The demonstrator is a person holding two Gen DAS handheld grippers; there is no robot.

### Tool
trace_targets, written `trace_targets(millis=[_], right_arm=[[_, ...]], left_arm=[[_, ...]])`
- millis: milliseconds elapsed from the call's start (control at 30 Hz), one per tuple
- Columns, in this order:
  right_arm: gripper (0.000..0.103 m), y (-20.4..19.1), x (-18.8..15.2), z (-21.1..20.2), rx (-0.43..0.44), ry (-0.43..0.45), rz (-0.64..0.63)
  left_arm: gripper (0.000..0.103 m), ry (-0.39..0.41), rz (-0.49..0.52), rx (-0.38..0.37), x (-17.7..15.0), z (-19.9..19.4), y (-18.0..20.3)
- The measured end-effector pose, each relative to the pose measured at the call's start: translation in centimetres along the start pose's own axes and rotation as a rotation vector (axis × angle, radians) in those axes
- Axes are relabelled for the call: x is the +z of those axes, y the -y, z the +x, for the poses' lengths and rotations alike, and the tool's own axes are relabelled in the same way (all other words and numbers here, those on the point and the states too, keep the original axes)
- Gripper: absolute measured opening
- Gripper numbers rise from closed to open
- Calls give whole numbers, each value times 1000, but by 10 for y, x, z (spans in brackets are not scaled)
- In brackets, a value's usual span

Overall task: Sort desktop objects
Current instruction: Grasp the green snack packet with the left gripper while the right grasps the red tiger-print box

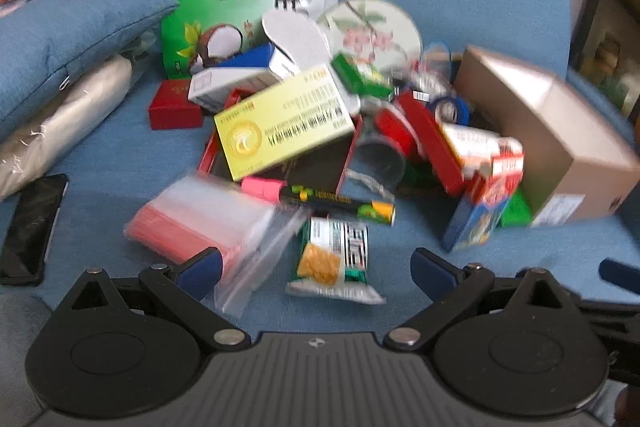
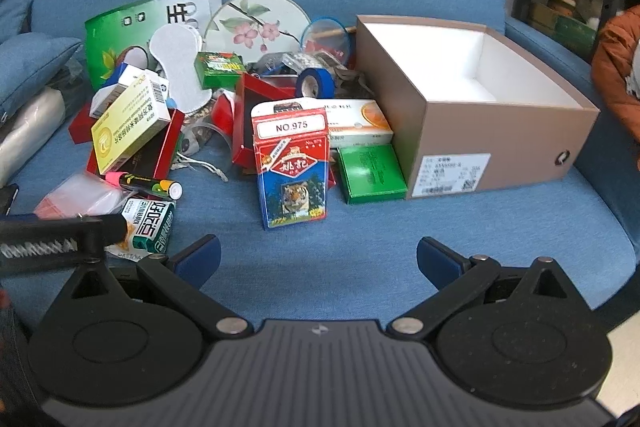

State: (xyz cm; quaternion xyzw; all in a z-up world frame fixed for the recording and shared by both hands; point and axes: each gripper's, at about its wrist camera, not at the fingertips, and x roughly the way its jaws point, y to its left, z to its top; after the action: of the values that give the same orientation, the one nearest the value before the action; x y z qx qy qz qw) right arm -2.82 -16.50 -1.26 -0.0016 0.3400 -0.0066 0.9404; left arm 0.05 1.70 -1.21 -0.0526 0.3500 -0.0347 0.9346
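Desktop objects — loose heap, centre to left of both frames, on blue sofa seat; none yet in brown cardboard box, centre right of right-wrist frame, lid off, interior white and bare.

Right gripper — bottom centre, jaws spread wide, nothing between, hovering over bare cushion. Nearest item: playing-card pack, blue and red with tiger picture, leaning upright just above. Beside it flat green box, touching the cardboard box wall.

Left gripper — bottom centre of left-wrist frame, likewise wide apart and unloaded. Directly ahead: snack packet, green and white. Left of that, clear zip bags with red strips, slippery and limp. Above, marker pen, pink cap, lying across the heap's front edge.

Further out: yellow medicine box tilted atop open red tray; blue tape roll; round floral fan; green coconut bag at upper left. Black phone at far left edge, apart from the heap.

Risks, judged:
- Zip bags likely to slide out of a pinch — thin film, no firm edge.
- Yellow box liable to topple if tray beneath gets nudged.
- Card pack may fall flat at first touch.
- Soft cushion gives under pressure; flat items hard to get under.
- Left-wrist view blurred, aim uncertain.
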Motion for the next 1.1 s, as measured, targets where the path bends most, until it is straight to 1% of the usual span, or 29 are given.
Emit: trace_targets(millis=[33,67,133,300,367,433,533,600,667,700,800,933,1000,1100], right_arm=[[101,1,1,1,1,2,-4],[101,0,-2,2,1,25,-38],[101,2,-1,10,7,38,-78],[101,-2,2,35,54,42,-154],[101,-5,4,41,78,45,-163],[101,-8,4,44,133,36,-166],[101,-16,0,47,248,17,-187],[101,-25,-4,49,311,7,-214],[100,-35,-8,51,342,12,-254],[100,-39,-8,52,325,23,-291],[100,-35,-3,53,230,77,-318],[101,-12,10,62,184,84,-262],[100,-8,13,69,158,90,-271],[99,-6,14,78,131,106,-293]], left_arm=[[103,24,-19,-15,0,0,-6],[103,39,-32,-29,0,0,-11],[103,46,-56,-58,1,3,-16],[101,-16,-46,-85,-1,23,-16],[96,-40,-40,-103,-3,30,-18],[92,-58,-44,-111,-4,33,-23],[92,-57,-53,-126,-1,35,-29],[90,-64,-33,-138,0,39,-28],[84,-80,-11,-144,2,43,-24],[79,-90,-5,-151,2,46,-23],[79,-92,6,-160,2,52,-19],[77,-82,38,-152,4,58,-9],[75,-83,44,-170,6,60,-6],[74,-85,59,-162,6,67,-4]])
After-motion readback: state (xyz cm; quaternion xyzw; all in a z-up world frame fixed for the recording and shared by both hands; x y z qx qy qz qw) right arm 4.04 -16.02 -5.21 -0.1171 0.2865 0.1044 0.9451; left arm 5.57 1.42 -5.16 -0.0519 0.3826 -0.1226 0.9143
